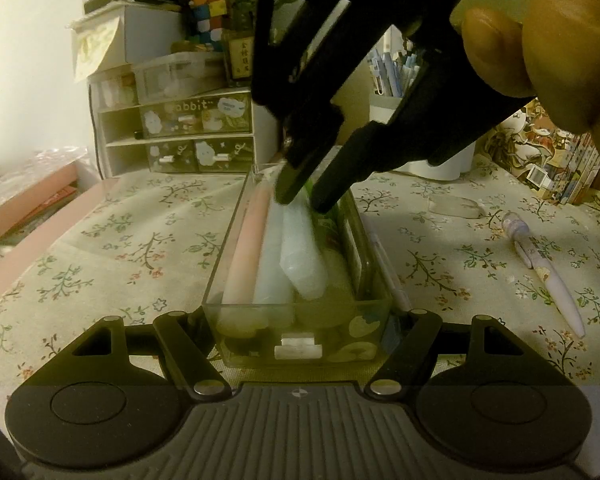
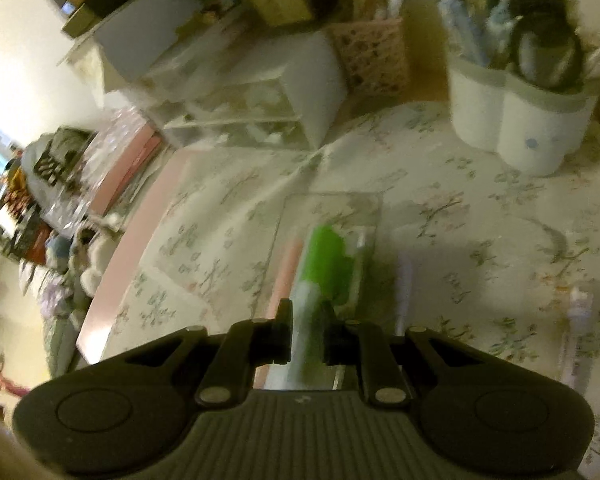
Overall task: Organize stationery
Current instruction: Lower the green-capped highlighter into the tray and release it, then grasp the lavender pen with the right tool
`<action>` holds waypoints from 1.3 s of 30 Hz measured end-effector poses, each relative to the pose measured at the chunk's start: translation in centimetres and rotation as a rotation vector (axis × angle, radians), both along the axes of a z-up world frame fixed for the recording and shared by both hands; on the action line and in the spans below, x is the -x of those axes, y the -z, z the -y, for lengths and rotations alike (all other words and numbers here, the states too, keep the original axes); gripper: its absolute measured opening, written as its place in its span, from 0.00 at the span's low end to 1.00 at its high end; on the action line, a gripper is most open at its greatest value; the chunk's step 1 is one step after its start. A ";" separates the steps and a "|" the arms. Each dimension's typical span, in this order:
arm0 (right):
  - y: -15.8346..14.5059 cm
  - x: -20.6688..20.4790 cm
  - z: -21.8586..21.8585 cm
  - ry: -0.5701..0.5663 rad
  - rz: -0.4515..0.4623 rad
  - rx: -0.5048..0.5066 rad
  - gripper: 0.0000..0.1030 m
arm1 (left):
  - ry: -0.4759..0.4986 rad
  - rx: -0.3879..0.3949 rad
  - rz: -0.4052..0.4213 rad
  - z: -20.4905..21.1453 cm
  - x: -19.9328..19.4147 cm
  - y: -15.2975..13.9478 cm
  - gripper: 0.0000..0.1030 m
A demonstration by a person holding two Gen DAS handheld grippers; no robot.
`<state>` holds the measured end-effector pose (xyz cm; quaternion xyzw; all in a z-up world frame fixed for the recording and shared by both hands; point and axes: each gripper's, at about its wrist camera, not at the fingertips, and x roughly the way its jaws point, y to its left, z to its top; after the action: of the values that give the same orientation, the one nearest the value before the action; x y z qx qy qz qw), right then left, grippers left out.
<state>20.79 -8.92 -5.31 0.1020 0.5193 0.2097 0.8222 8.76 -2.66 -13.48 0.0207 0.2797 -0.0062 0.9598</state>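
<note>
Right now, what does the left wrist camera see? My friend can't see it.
A clear plastic drawer box of pastel pens sits gripped by the left gripper, while the right gripper lowers a pale green-tipped pen into it. A lilac pen lies on the floral tablecloth.

Left wrist cam is sitting low over the bench [image 1: 100,248], looking fwd and slightly down along its claw [image 1: 300,332], v. close to the clear tray [image 1: 228,240]. Right wrist cam is looking more steeply down from higher up, blurry, along its claw [image 2: 307,338]. Both are catching the tray, the floral cloth [image 2: 460,208], the white drawer unit [image 1: 180,132] and the white pen holder [image 2: 520,120] at the back.
</note>
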 end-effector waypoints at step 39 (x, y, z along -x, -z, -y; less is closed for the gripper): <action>4.3 3.4 15.0 0.279 0.029 0.140 0.08 | -0.024 -0.006 0.005 -1.0 1.7 -0.1 0.71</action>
<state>17.43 -23.97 -9.60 0.1124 0.5014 0.0583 0.8559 7.06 -1.61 -13.38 0.0203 0.2774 0.0062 0.9605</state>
